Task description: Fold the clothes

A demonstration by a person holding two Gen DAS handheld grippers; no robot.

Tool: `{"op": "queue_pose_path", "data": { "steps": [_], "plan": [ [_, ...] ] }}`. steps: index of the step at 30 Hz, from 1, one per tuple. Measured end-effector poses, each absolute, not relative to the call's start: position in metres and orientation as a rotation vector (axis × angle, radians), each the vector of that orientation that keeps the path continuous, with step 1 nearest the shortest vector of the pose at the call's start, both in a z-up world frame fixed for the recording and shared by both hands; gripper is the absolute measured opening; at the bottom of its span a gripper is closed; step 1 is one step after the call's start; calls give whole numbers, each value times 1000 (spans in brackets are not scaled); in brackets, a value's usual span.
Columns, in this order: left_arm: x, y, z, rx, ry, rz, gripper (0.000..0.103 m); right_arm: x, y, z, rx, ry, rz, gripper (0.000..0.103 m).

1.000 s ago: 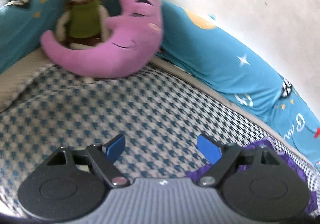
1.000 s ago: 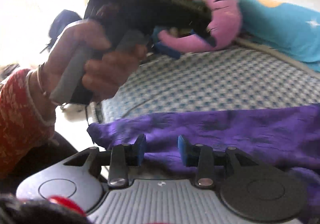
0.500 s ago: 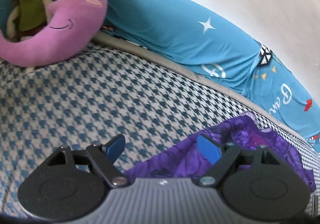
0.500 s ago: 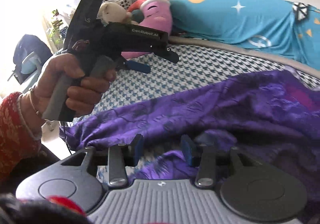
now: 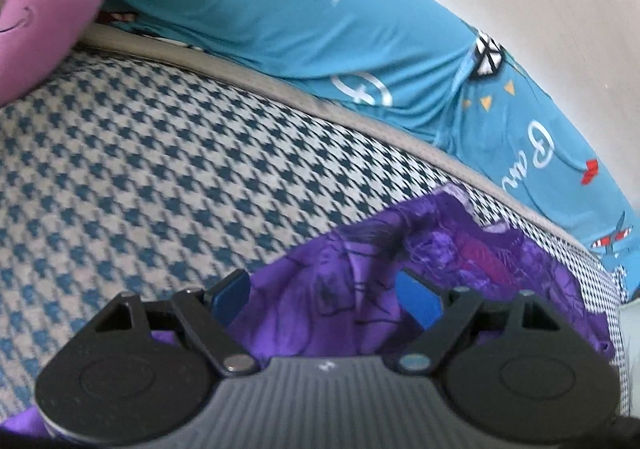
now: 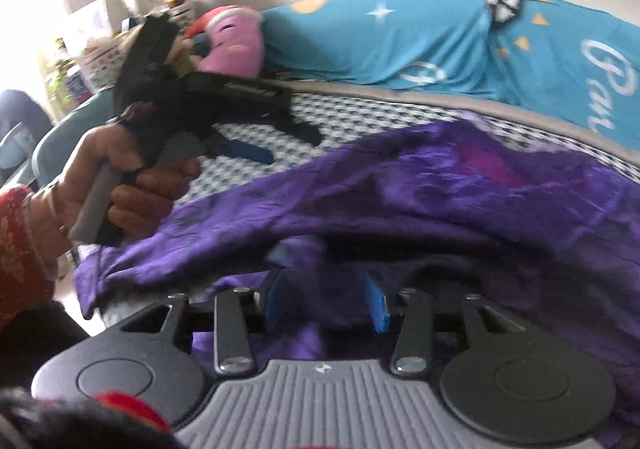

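A crumpled purple garment (image 6: pixel 460 185) lies on the houndstooth bed cover (image 5: pixel 168 169). In the left wrist view its edge (image 5: pixel 440 257) lies under and between the wide-apart blue fingertips of my left gripper (image 5: pixel 324 295), which is open and grips nothing. The right wrist view shows a hand (image 6: pixel 132 185) holding that left gripper (image 6: pixel 288 145) above the cloth's left part. My right gripper (image 6: pixel 325 301) stands low at the garment's near edge. Its blue pads (image 6: pixel 274 299) are apart, and a dark fold of cloth lies loosely between them.
A teal printed duvet (image 5: pixel 320 21) runs along the wall behind the bed. A pink moon plush (image 5: pixel 44 9) sits at the back left. A red patterned sleeve (image 6: pixel 16 245) is at the left edge, and cluttered shelves (image 6: pixel 96 45) and a chair stand beyond the bed.
My left gripper swung right and down from the plush toys onto the purple garment. My right gripper pushed further into the cloth, and its pads stand slightly wider apart.
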State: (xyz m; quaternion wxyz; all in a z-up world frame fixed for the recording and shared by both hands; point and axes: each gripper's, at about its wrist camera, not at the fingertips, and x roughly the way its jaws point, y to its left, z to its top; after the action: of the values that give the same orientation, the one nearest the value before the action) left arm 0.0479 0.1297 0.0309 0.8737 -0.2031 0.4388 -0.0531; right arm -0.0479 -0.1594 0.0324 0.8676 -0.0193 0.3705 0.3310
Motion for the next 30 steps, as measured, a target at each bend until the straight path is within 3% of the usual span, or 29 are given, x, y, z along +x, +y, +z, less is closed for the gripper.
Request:
{"op": "queue_pose_path", "data": {
  "steps": [24,30],
  "plan": [
    [100,85,12,-160,925,-229,85,19,-261,46,83,652,353,44],
    [102,79,9,-129,937,-248,77,49,-273,49,40,623,272,44]
  ]
}}
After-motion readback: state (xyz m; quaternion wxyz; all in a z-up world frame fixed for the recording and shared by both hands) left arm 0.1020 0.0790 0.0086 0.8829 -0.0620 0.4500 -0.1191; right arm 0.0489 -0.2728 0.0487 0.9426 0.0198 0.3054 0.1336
